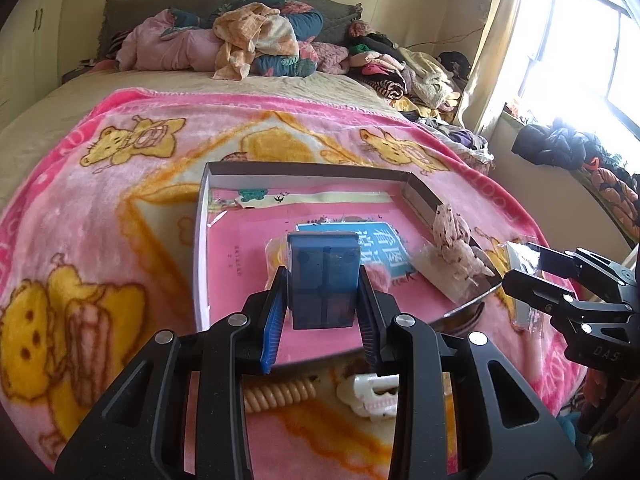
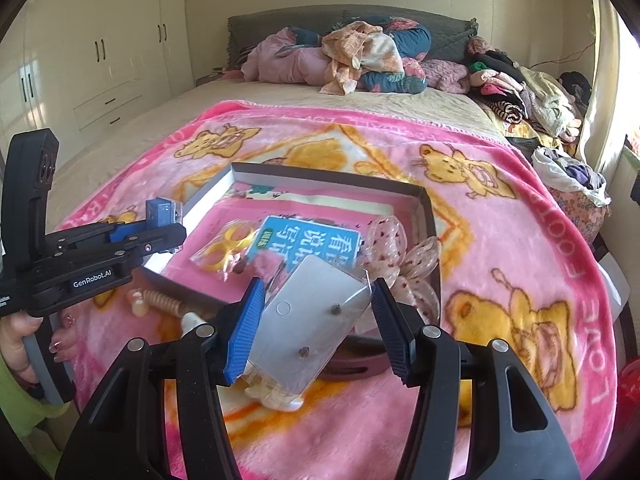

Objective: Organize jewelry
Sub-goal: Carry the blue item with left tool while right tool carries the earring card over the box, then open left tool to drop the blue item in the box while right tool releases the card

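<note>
Both grippers are loaded: the left gripper [image 1: 322, 300] clamps a blue case [image 1: 323, 280] over the tray [image 1: 202, 216], while the right gripper [image 2: 316, 320] pinches an earring card [image 2: 316, 316] just before the tray. Placement looks in hand; next, each needs lowering into a bare spot beside the book [image 1: 384, 244].

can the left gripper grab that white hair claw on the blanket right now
Probably not as things stand. The left gripper is shut on the blue box, so its fingers are occupied. The white hair claw lies just below it, uncovered on the blanket.
</note>
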A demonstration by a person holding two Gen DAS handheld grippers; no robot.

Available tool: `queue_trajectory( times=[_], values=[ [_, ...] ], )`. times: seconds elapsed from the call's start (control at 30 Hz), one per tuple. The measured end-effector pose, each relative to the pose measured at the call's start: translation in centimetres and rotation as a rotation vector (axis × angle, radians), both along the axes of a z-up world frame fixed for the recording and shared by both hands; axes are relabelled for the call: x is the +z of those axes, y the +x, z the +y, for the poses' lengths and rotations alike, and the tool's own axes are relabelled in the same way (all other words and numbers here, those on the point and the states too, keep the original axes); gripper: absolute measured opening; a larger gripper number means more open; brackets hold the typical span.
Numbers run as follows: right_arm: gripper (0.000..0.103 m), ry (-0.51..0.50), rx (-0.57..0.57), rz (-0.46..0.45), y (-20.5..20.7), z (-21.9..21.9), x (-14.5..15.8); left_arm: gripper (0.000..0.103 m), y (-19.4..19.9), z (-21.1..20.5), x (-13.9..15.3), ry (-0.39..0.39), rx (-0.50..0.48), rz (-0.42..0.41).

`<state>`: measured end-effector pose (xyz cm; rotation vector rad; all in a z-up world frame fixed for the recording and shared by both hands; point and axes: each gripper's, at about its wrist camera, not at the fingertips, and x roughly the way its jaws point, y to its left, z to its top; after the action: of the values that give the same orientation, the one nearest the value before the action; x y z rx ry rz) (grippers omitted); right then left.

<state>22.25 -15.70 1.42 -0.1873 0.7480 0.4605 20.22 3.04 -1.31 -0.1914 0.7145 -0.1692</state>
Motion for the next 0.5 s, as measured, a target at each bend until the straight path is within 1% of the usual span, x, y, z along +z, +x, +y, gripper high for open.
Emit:
queue_trajectory(
  times=[0.27,0.5],
  values=[
    [0.053,-0.014,-0.017,0.008,1.9,0.0,-0.4,0.025,2.0,-0.2,-0.7,-0.011,0.002,0.02],
    [0.053,-0.02,-0.03,0.034,3.8,0.1,-1.3,0.025,3.4,-0.6,-1.8,0.005,-0.006,0.044]
  ],
)
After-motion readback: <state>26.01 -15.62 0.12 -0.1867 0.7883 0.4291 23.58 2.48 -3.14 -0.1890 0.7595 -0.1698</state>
